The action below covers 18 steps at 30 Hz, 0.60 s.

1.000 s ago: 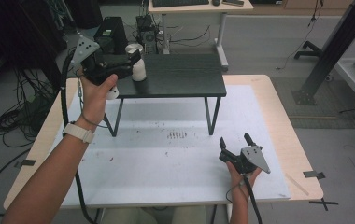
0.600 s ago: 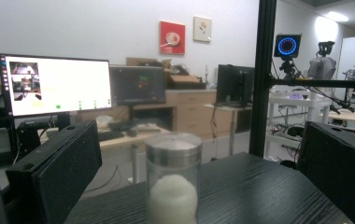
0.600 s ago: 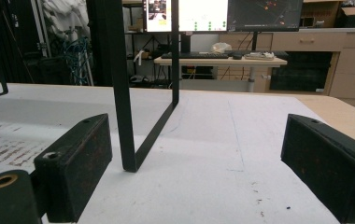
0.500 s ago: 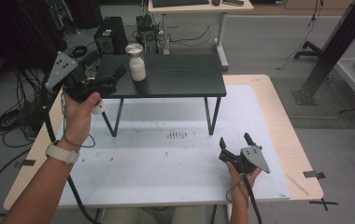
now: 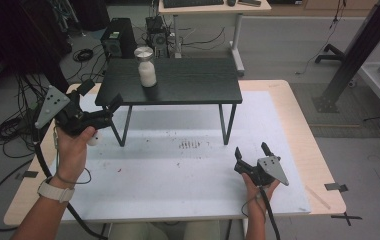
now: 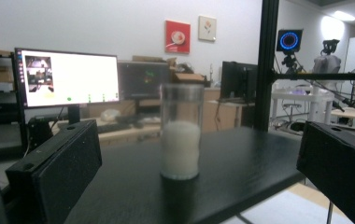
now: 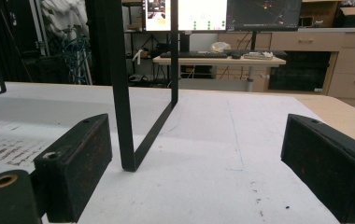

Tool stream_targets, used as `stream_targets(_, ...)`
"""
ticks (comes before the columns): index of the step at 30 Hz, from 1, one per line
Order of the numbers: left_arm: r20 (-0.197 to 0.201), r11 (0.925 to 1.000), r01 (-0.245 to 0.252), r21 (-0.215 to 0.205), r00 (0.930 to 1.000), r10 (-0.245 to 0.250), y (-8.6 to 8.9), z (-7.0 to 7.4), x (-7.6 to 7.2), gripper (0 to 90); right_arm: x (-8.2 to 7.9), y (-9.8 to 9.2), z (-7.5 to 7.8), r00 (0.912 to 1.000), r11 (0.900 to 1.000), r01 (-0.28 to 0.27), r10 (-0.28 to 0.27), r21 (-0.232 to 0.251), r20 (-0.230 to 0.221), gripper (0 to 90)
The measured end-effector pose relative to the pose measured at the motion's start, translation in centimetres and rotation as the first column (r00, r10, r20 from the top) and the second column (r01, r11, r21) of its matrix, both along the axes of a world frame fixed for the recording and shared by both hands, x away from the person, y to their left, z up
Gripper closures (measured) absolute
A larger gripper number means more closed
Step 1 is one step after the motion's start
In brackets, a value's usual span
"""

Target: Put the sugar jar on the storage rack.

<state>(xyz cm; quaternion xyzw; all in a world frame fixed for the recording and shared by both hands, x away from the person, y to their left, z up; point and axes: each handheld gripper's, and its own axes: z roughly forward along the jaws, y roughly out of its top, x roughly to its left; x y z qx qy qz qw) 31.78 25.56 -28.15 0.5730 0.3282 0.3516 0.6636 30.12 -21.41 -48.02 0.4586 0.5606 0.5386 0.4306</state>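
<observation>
At about 9 o'clock on the table, just off its left edge, left gripper (image 5: 109, 111) is held up in the air by the person's left hand (image 5: 72, 145), jaws spread wide, nothing between them. It aims toward 1 o'clock at the jar (image 5: 146, 67), well apart from it. In the left gripper view the jar (image 6: 181, 131) sits centred in the gap between the two black jaws, farther off, untouched. Jar is clear with a silver lid, white grainy fill to roughly two thirds, standing upright on the black stand (image 5: 193, 85), near the stand's left end at about 11 o'clock of the table. Stand is a low black-topped bench on thin black legs, sitting on the white mat (image 5: 178, 165) toward the far half of the table (image 5: 305, 135). Right gripper (image 5: 253, 151) is at about 5 o'clock, low over the mat near the front edge, held by the right hand (image 5: 256, 192), jaws wide apart and empty, pointing to 12 o'clock. Right gripper view: mat between the jaws, one black stand leg (image 7: 122, 93) ahead and left of centre, monitors and desks far behind. Small patch of reddish-brown marks (image 5: 189, 144) on the mat at centre, between the two grippers.
</observation>
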Motion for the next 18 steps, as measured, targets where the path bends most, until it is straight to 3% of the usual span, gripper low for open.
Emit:
stream_targets(7,-0.055,0.9996,-0.013,-0.026,0.9984,0.011,1.4,-2.7,-0.7,0.2,0.0,0.0,0.0,1.0000,1.000,0.001,-0.001,-0.002,-0.003,9.2)
stream_targets(18,-0.084,0.9988,-0.046,-0.015,0.9955,0.045,2.9,-5.1,-1.5,0.2,0.0,0.1,0.0,1.0000,1.000,0.001,-0.001,0.000,-0.009,9.2)
